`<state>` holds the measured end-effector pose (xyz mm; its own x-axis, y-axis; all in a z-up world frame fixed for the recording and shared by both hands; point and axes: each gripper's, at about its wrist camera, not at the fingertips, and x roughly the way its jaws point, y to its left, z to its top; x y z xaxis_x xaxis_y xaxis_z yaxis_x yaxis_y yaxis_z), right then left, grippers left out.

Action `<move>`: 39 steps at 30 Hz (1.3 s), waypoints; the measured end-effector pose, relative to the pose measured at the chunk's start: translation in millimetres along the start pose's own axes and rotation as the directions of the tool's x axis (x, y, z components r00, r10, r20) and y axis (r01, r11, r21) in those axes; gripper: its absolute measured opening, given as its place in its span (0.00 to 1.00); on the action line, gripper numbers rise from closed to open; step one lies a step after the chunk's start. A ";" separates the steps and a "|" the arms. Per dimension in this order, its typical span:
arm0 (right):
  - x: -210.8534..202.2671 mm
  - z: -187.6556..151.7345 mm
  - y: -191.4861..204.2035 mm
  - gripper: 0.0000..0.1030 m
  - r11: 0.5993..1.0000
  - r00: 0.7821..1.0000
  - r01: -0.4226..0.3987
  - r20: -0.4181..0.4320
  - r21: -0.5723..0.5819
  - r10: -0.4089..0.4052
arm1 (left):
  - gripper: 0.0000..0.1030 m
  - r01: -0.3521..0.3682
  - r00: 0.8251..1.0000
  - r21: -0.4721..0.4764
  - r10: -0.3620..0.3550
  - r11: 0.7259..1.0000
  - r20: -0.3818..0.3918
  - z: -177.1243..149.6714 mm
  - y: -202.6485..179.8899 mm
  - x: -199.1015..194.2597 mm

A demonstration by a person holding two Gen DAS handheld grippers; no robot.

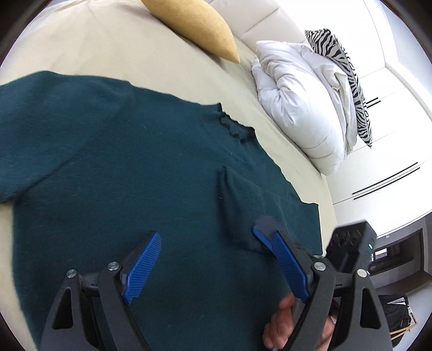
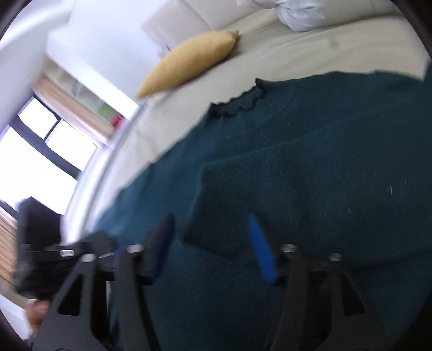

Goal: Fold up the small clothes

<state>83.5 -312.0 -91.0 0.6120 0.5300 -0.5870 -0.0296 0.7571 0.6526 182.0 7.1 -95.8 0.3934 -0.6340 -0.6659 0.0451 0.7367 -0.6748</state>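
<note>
On the cream bed (image 1: 135, 54), one dark teal sweater (image 1: 113, 167) lies spread flat, its frilled neckline (image 1: 235, 127) toward the head of the bed. A sleeve (image 1: 259, 216) is already turned in over the body of the sweater, its cuff ending just beside the right gripper's fingers in the right wrist view. Over the lower part of the sweater the left gripper (image 1: 208, 259) hangs with its blue pads spread wide and nothing between them. The right gripper (image 2: 213, 243) is blurred, but its jaws stand apart over the sweater and clamp nothing; the folded sleeve's corner lies beneath the gap, not pinched. The step in hand looks like letting go of the folded sleeve and moving to the next fold. To do it well, I would keep both tools lifted clear of the knit so the pads do not drag the sleeve back out, then take the far sleeve or the hem at its edge, pinching both layers, and carry it across low and level so the fold line stays straight. Beyond the sweater's neckline sits one mustard cushion (image 1: 194, 24); farther along the head of the bed, one bundled white duvet (image 1: 302, 102) with one zebra-striped pillow (image 1: 343, 78) behind it. Two grippers, one garment.
</note>
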 end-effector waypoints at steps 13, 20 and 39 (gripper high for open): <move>-99.6 -50.1 -74.3 0.65 0.958 0.938 -0.170 0.336 0.232 0.086 | 0.37 -0.084 0.990 0.128 0.097 0.988 -0.100 15.5 -47.9 87.7; -106.6 -52.1 -75.4 0.65 0.967 0.939 -0.134 0.339 0.215 0.055 | 0.09 -0.102 0.993 0.140 0.109 0.985 -0.045 22.5 -41.1 71.4; -155.9 71.6 -103.8 0.65 0.923 0.905 0.342 0.201 0.177 -0.374 | 0.09 -0.177 0.980 0.186 0.155 0.967 0.128 44.3 -9.7 41.8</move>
<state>47.8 -500.5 -33.0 0.7242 0.1199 -0.6791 0.3217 0.8123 0.4865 238.7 -16.1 -103.0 0.5103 -0.4769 -0.7157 0.1444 0.8679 -0.4753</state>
